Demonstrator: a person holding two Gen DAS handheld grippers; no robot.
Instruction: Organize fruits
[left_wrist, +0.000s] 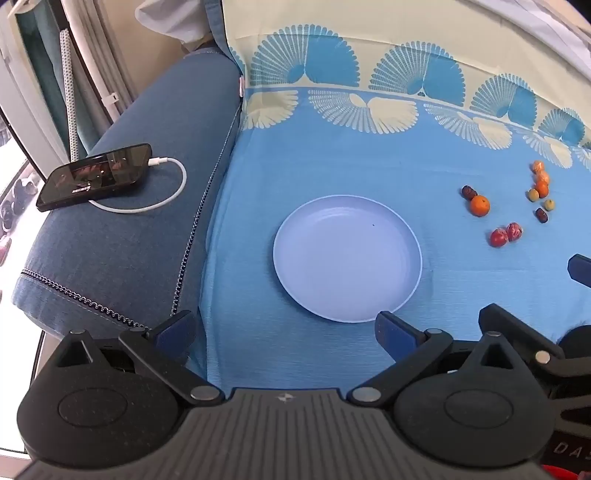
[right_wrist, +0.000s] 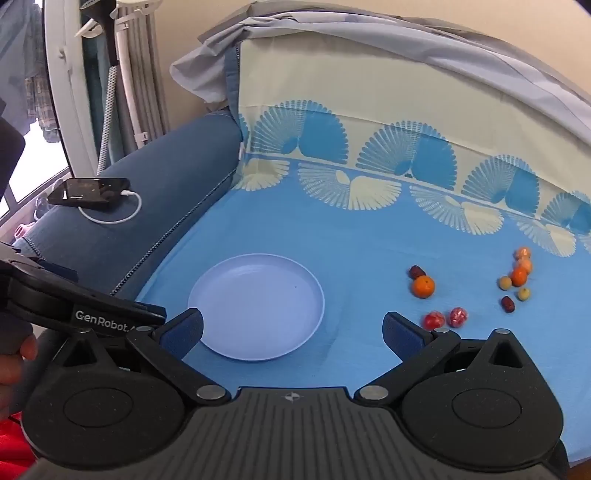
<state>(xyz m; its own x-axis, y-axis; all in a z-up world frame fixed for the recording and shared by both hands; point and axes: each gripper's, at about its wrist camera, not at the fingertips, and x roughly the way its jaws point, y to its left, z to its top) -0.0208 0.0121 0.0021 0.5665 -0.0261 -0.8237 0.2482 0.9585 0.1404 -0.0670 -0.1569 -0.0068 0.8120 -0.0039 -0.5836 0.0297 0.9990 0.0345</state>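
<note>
A pale blue round plate (left_wrist: 347, 291) (right_wrist: 229, 321) lies bare on the blue patterned cloth. To its right small fruits are scattered: an orange (left_wrist: 479, 205) (right_wrist: 423, 286) beside a dark date (left_wrist: 468, 192) (right_wrist: 416, 272), two red wrapped fruits (left_wrist: 498, 237) (right_wrist: 434, 320), and farther right a cluster of small oranges (left_wrist: 541, 189) (right_wrist: 519, 276), green olives (right_wrist: 505, 283) and another date (right_wrist: 508, 304). My left gripper (left_wrist: 284, 330) is open with nothing in it, hovering before the plate's near rim. My right gripper (right_wrist: 291, 332) is open too, above the plate's near right edge.
A black phone (left_wrist: 96, 176) (right_wrist: 90, 189) with a white charging cable rests on the dark blue sofa arm (left_wrist: 122, 236) at left. The cloth climbs the sofa back behind. The left gripper's body (right_wrist: 74, 306) and a hand show at the right wrist view's left edge.
</note>
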